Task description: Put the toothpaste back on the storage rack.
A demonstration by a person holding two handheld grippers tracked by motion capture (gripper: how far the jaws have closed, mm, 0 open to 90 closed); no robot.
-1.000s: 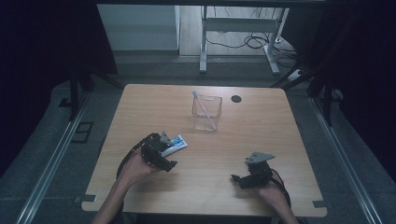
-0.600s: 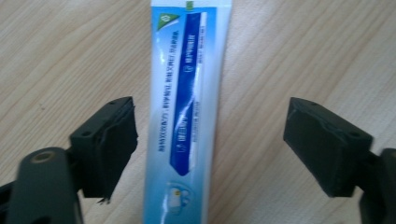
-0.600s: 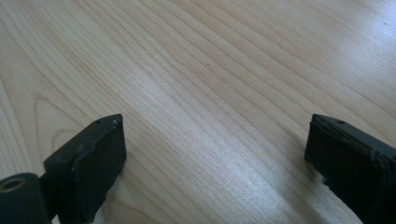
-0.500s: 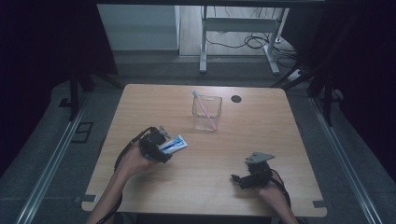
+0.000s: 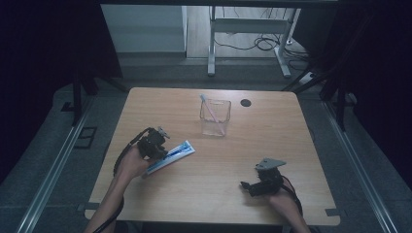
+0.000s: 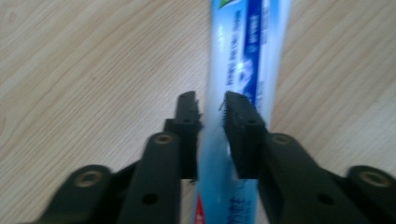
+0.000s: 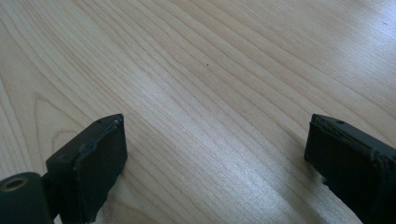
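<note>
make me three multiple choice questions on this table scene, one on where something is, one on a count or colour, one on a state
1. Where does the clear cup stand?
A. far middle of the table
B. near right corner
C. on the floor

2. What colour is the toothpaste tube mainly?
A. red and yellow
B. blue and white
C. black

3. How is the right gripper?
A. shut on the tube
B. shut on a toothbrush
C. open over bare wood

Answers: 1 A, the high view shows it past both hands, near the far edge. 2 B, the left gripper view shows a white tube with blue print. 3 C, its jaws stand wide apart with only wood between.
</note>
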